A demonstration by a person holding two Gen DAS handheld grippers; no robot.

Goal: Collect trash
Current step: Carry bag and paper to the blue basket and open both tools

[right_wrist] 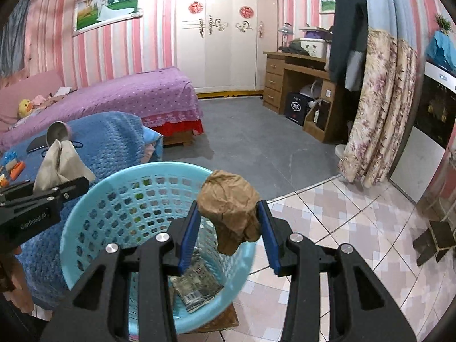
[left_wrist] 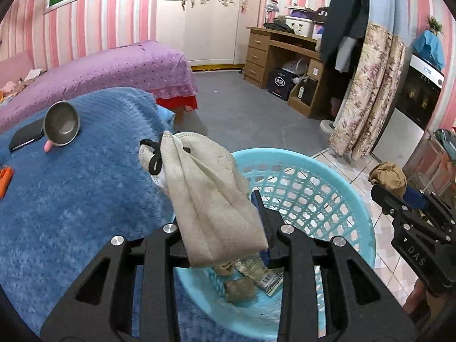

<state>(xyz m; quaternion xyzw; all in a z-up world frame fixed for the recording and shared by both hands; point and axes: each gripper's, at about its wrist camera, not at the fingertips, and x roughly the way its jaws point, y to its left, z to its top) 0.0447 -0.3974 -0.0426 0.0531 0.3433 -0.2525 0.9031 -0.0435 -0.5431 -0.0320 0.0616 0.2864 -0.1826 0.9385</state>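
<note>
- The left gripper [left_wrist: 225,213] is clamped on a dirty white face mask [left_wrist: 211,199] with black ear loops; the mask stands up between the jaws, above the near rim of the basket [left_wrist: 356,199].
- The right gripper [right_wrist: 228,228] is closed on a crumpled brown paper wad [right_wrist: 230,208], held over the basket's right rim; its pads [right_wrist: 188,233] are blue.
- In the left wrist view the right gripper [left_wrist: 399,193] shows at the right edge with the wad [left_wrist: 389,175] in it; in the right wrist view the left gripper [right_wrist: 54,188] shows at the left with the mask [right_wrist: 61,165].
- The basket [right_wrist: 85,219] is light blue plastic with a lattice wall. It stands beside a blue fleece blanket [left_wrist: 71,199].
- Inside it lie a flattened printed wrapper [right_wrist: 196,287] with a barcode and a brownish lump [left_wrist: 239,292].
- On the blanket sit a steel bowl [left_wrist: 61,126], a dark phone [left_wrist: 27,138] just beside it, and small orange bits [left_wrist: 5,181] at the left edge.
- Behind the blanket is a bed [right_wrist: 128,94] with a purple dotted cover.
- The floor is grey [right_wrist: 256,142] farther back and pale patterned tile [right_wrist: 342,228] near the basket.
- The walls are pink-striped; a white wardrobe [right_wrist: 225,37], a wooden desk [right_wrist: 296,85] and a floral curtain [right_wrist: 382,108] stand along the back and right.
</note>
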